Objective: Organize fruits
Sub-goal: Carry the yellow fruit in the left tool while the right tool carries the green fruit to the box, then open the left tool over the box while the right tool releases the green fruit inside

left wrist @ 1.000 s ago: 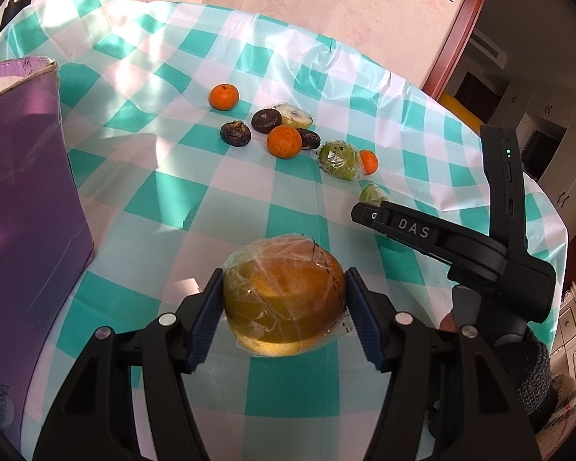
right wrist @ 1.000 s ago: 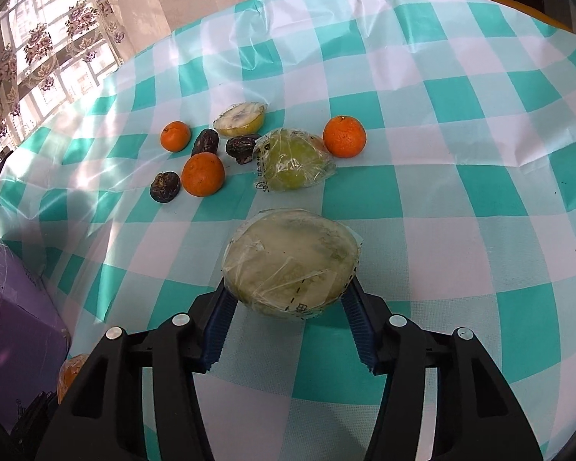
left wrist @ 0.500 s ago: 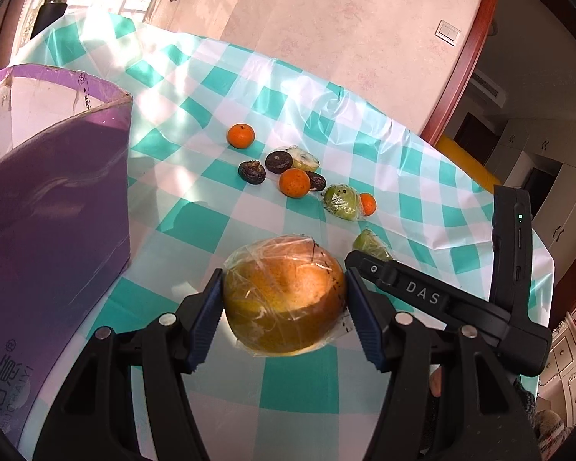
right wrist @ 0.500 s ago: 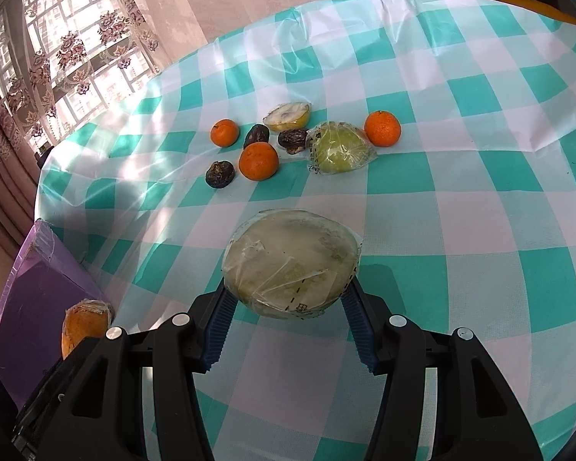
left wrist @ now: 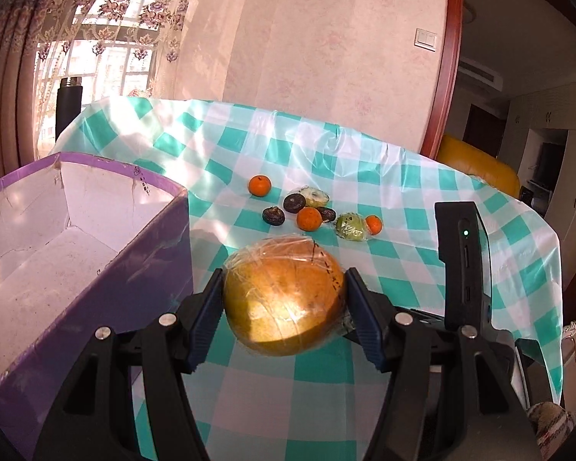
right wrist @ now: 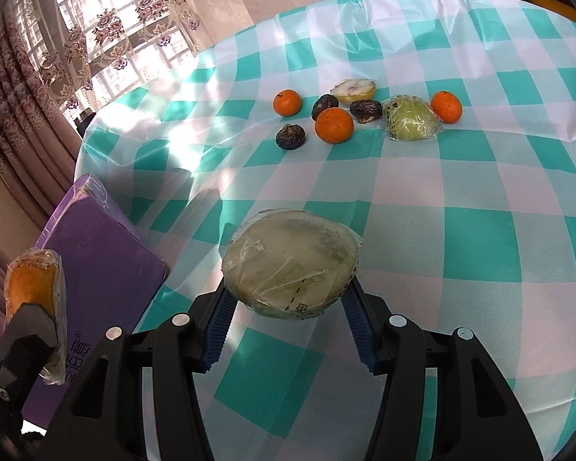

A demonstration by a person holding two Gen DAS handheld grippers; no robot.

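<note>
Cling-film blurs both held fruits, the orange half (left wrist: 284,303) pinched in the left claw (left wrist: 284,307) beside the purple box (left wrist: 76,253), the pale green half (right wrist: 292,265) pinched in the right claw (right wrist: 288,299) above the bench (right wrist: 480,199), where small dark fruits (right wrist: 290,136) farther off stay unidentifiable.

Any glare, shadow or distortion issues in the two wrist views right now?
Left wrist view: window blown out, sunlit hotspot on the wrapped orange fruit, purple box interior washed bright, door frame bowed by fisheye. Right wrist view: sun streaks glare across the checked tablecloth, wrap on the pale green fruit reflects light, table edge curves, dark vignette in corners. Both sharp.
</note>
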